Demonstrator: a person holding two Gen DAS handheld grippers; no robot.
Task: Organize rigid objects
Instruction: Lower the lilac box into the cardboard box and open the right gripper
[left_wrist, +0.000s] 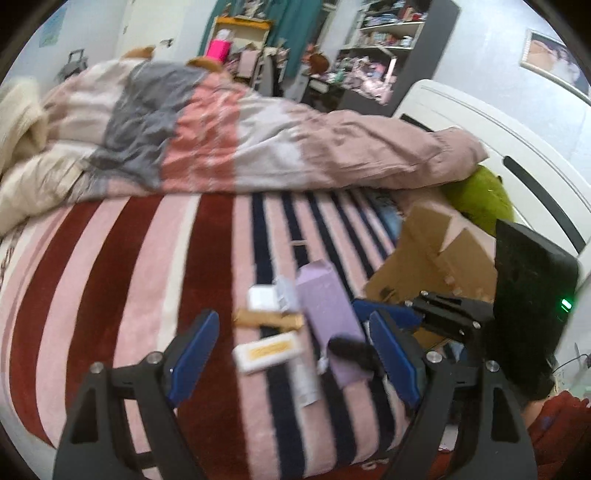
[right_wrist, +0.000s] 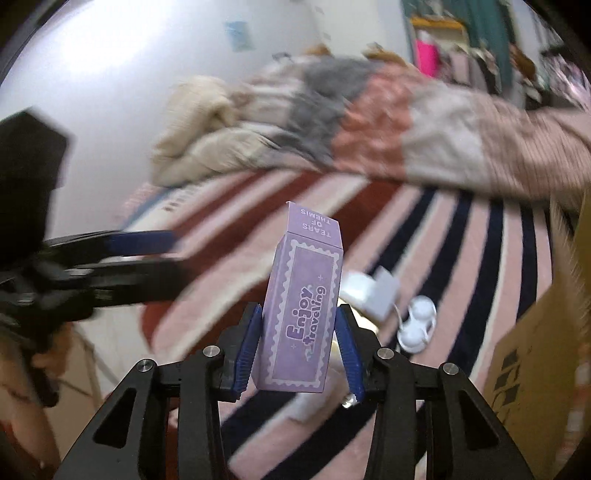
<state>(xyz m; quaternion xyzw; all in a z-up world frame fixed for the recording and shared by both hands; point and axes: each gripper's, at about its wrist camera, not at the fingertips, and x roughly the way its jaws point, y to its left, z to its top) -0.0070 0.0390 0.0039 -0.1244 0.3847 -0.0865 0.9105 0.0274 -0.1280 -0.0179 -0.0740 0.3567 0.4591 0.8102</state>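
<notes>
Striped blanket, purple box held by right gripper, white-and-yellow box, cardboard box, left gripper spread wide.

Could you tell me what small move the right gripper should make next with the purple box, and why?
Probably carry it toward the cardboard box at its right. The right gripper already clamps the purple box, apparently lifted above the striped blanket, so it likely only needs placing.

Purple box showing lilac scalloped border, white and violet lettering. Tongs wearing blue pads on black frames. Bed blanket running in pink, dark red, navy stripes. Quilt displaying pink, grey, coral, white patches. Small box showing white with yellow label. Carton looking plain brown. Cushion glowing green.
</notes>
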